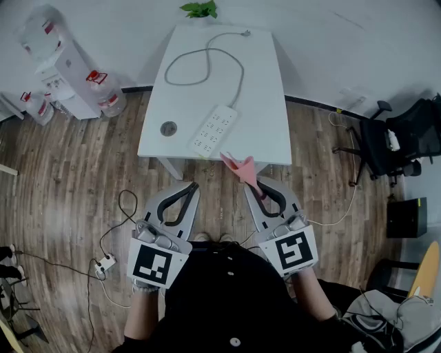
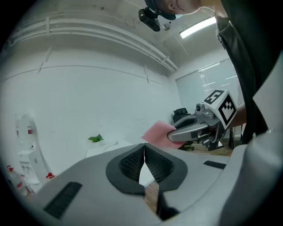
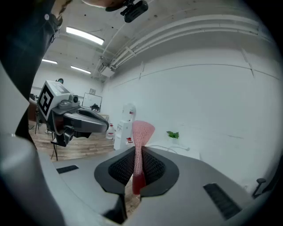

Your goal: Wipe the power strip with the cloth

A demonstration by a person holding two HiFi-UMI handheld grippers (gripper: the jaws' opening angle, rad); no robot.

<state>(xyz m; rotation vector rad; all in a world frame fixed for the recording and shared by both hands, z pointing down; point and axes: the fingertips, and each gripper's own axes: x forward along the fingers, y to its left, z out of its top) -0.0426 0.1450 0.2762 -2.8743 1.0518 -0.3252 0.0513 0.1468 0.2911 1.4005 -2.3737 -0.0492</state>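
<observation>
A white power strip (image 1: 214, 129) lies on the white table (image 1: 269, 134) ahead, its grey cord (image 1: 207, 65) looping toward the far edge. My right gripper (image 1: 256, 185) is shut on a pink cloth (image 1: 240, 166), which sticks up from between the jaws as a fan of mesh cloth (image 3: 142, 132). My left gripper (image 1: 193, 187) is shut with nothing in it; its pads (image 2: 132, 163) meet. Both grippers hover over the floor in front of the table, short of the strip. The left gripper view also shows the right gripper (image 2: 170, 134) with the cloth (image 2: 156, 133).
A round grey grommet (image 1: 168, 127) sits in the table's near left. A water dispenser (image 1: 62, 69) with bottles stands left, a black office chair (image 1: 386, 148) right. A small plant (image 1: 200, 9) lies behind the table. Cables and a plug block (image 1: 105, 263) lie on the wood floor.
</observation>
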